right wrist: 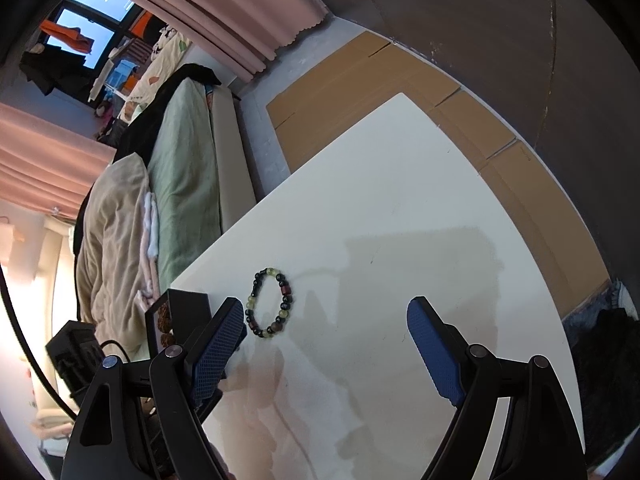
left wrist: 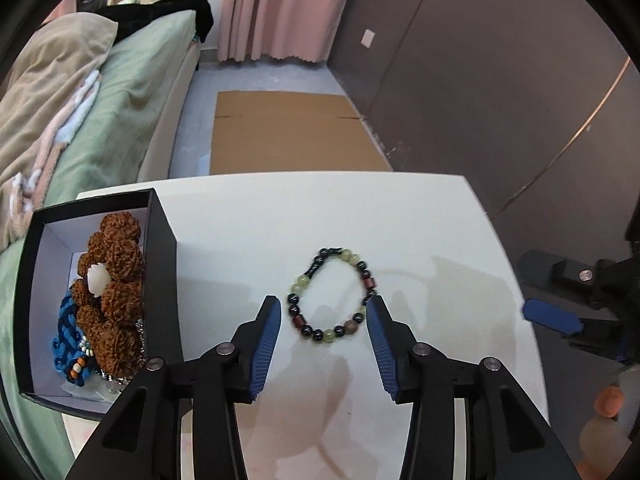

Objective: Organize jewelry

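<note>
A beaded bracelet (left wrist: 333, 294) of black, pale green and dark red beads lies flat on the white table (left wrist: 256, 240). My left gripper (left wrist: 325, 312) is open just above it, a blue pad on either side of its near half. A black box (left wrist: 160, 256) at the table's left holds a brown knobbly-bead bracelet (left wrist: 114, 292), a white charm and blue woven jewelry (left wrist: 68, 332). My right gripper (right wrist: 326, 312) is open and empty, right of the bracelet (right wrist: 272, 304); its blue tip shows at the left wrist view's right edge (left wrist: 552, 316). The box shows partly behind its left finger (right wrist: 188, 308).
A bed (left wrist: 120, 120) with green sheet and beige blanket runs along the table's left side. Flat cardboard (left wrist: 288, 132) lies on the floor beyond the table's far edge. A dark wall (left wrist: 480, 80) stands to the right, pink curtains behind.
</note>
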A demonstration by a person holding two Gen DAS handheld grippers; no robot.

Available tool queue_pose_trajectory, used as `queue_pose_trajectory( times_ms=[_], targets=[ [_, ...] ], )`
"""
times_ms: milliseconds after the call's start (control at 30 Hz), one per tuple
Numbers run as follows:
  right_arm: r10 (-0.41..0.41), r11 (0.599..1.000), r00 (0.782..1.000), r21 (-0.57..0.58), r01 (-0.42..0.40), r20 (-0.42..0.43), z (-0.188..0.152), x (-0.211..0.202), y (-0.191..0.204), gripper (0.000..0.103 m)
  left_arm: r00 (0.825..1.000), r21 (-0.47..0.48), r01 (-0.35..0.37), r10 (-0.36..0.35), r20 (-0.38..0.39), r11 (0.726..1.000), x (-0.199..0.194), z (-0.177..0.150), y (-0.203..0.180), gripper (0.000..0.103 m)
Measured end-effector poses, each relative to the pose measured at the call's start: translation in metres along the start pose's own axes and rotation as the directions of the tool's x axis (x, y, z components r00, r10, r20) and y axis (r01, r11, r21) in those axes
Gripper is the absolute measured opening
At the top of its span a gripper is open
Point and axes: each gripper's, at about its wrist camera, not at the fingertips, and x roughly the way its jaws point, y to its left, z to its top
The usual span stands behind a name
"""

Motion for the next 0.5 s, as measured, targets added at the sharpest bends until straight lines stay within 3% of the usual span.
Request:
queue_pose_trajectory(
  times_ms=[133,167,200,233,267,500],
  targets=[
    [-0.004,1.0,1.0,0.001,0.004,-0.002,0.003,0.002,0.0,0.084,0.999,0.024,-0.027,0.027,-0.024,0.999,0.013,-0.001,-0.004,0.041],
    [-0.005,1.0,1.0,-0.002,0.005,-0.003,0.003,0.002,0.001,0.084,0.998,0.028,-0.028,0.03,-0.051,0.999,0.019,-0.002,-0.004,0.029],
    [-0.005,1.0,1.0,-0.005,0.005,-0.003,0.003,0.003,0.002,0.084,0.996,0.026,-0.023,0.026,-0.086,0.999,0.025,-0.003,-0.004,0.025],
    [-0.005,1.0,1.0,-0.008,0.005,-0.002,0.002,0.002,0.003,0.084,0.997,0.02,-0.013,0.015,-0.077,1.0,0.025,-0.004,-0.003,0.02],
    [-0.006,1.0,1.0,-0.012,0.006,-0.001,0.002,0.002,0.004,0.084,0.996,0.02,-0.012,0.014,-0.087,1.0,0.026,-0.005,-0.003,0.008],
    [-0.011,1.0,1.0,-0.021,0.011,-0.005,-0.001,0.0,0.003,0.084,0.997,0.043,-0.001,0.004,-0.076,0.999,0.013,-0.011,-0.006,0.007]
  ],
)
